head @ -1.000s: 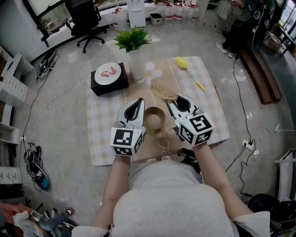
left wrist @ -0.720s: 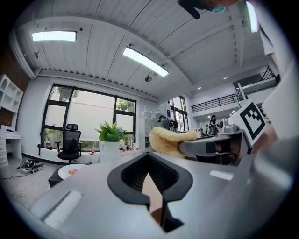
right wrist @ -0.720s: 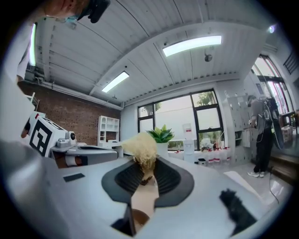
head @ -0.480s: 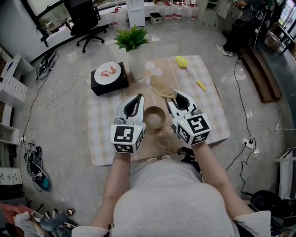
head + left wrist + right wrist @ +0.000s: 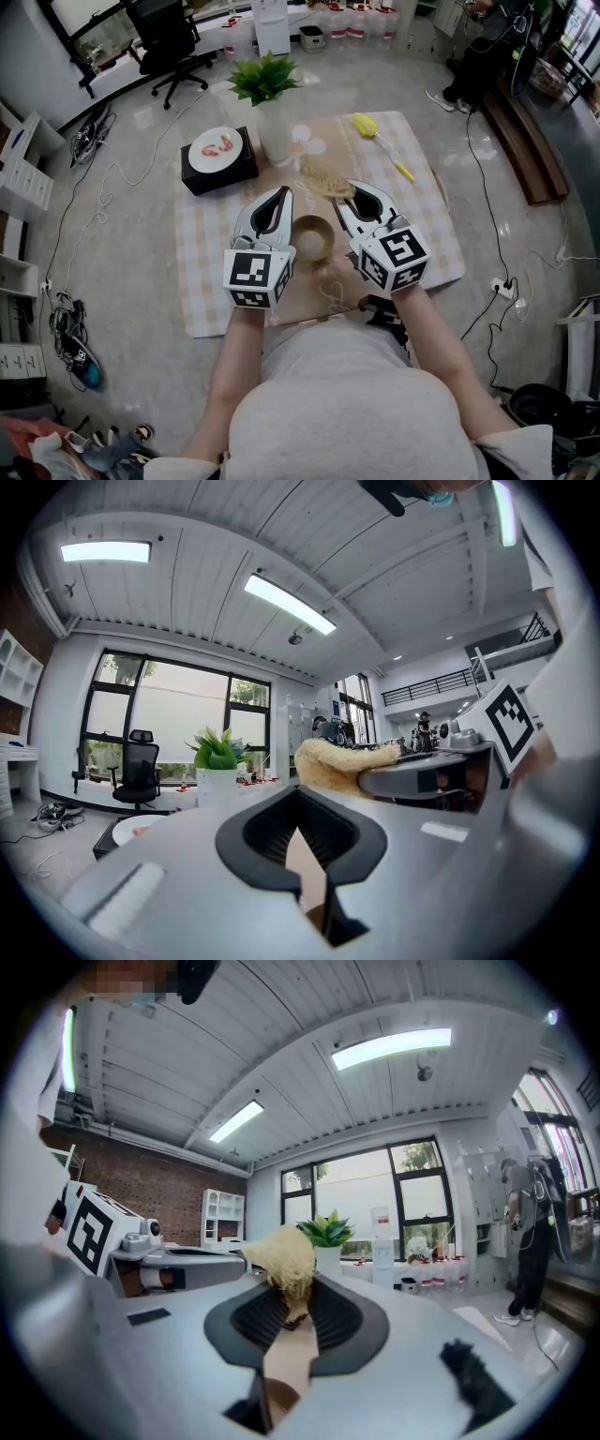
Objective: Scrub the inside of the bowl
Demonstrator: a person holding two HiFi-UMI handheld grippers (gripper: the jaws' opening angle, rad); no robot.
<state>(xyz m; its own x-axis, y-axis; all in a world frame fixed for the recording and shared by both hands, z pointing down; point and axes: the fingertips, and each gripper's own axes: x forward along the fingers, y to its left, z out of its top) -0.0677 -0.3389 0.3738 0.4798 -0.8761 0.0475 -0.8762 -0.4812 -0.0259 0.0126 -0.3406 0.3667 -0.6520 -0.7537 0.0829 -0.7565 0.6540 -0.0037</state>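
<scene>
Head view puts the bowl point(image 5: 312, 239) at mid-frame, upright on the tan mat point(image 5: 305, 292), in the gap between my two grippers. Its inside is only a pale blur from there.

My right gripper point(image 5: 356, 197), right of the bowl, is clamped on the straw-coloured scrubber point(image 5: 326, 181), which lies just above the bowl's upper rim in the frame, outside it. The right gripper view shows the fibrous wad pinched at my tips.

My left gripper point(image 5: 279, 208), left of the bowl, has its jaws together on nothing. Its own view shows just a thin slit between them. I cannot tell whether it touches the bowl's side.

Both gripper views hide the bowl almost wholly under my jaws.

The plant point(image 5: 267, 103) stands higher up, the plate point(image 5: 217, 148) upper left and the yellow brush point(image 5: 380, 141) upper right.
</scene>
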